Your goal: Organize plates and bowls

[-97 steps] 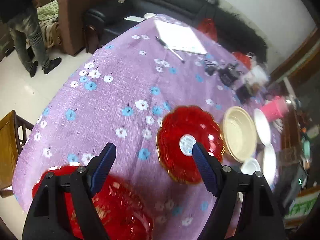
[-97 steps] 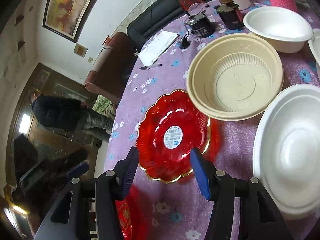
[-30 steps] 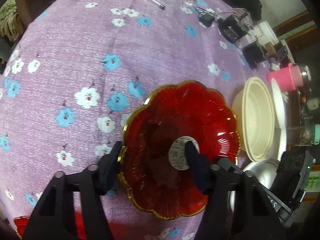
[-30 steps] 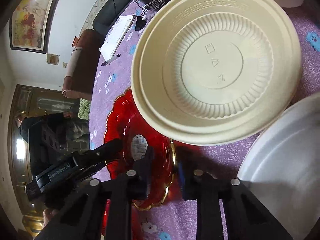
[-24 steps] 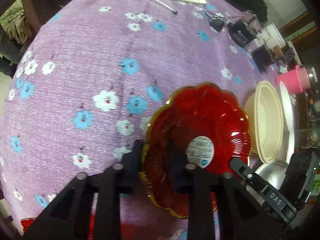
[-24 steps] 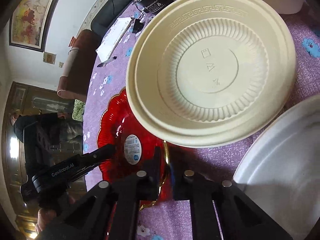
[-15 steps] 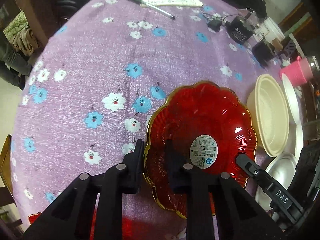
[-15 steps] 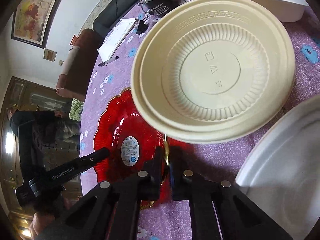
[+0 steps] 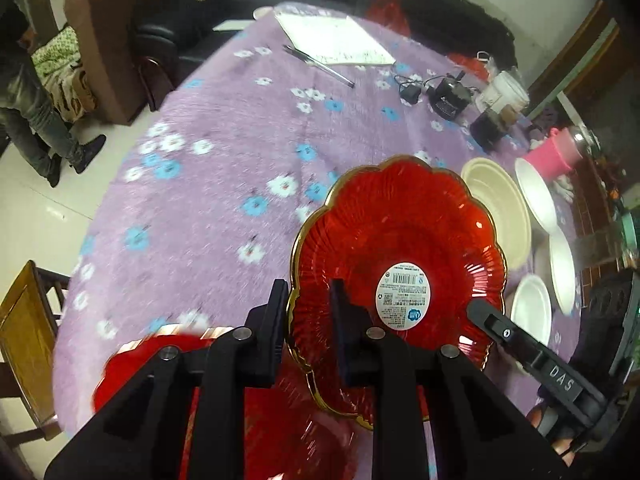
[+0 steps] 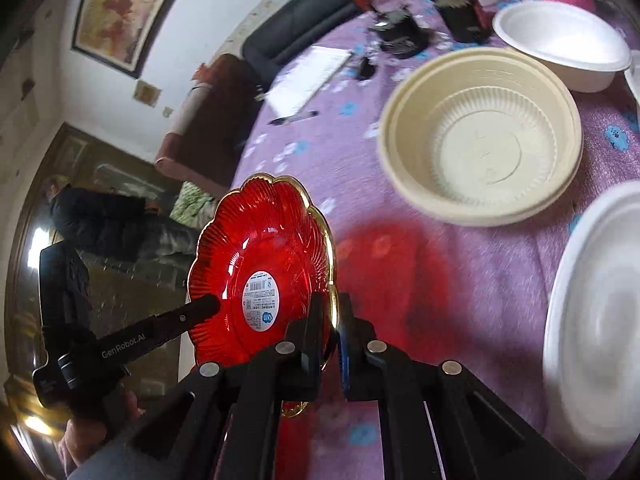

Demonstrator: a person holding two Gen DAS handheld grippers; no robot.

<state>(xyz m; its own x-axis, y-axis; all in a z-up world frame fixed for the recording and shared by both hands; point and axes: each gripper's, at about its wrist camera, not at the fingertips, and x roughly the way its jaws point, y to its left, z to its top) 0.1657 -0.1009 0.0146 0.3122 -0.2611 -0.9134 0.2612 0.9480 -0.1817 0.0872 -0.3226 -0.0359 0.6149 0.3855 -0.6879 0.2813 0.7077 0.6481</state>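
Note:
A red scalloped plate (image 9: 400, 248) with a gold rim and a white sticker is held up off the purple flowered tablecloth (image 9: 208, 184). My left gripper (image 9: 308, 300) is shut on its left rim. My right gripper (image 10: 330, 316) is shut on its opposite rim, and the plate (image 10: 260, 268) shows tilted in the right wrist view. The right gripper also shows in the left wrist view (image 9: 476, 308). A second red plate (image 9: 168, 360) lies blurred on the cloth under my left gripper. A cream bowl (image 10: 480, 136) and white bowls (image 10: 560, 44) sit to the right.
A notepad (image 9: 332, 40) and pen (image 9: 320, 66), a charger, dark cups and a pink jug (image 9: 552, 156) lie at the table's far side. A wooden chair (image 9: 24, 328) stands at the left edge. A person (image 9: 24, 92) stands by the sofa.
Both grippers closed on the red plate's opposite rims and lifted it off the cloth, toward the second red plate at the near left. The bowls have not moved.

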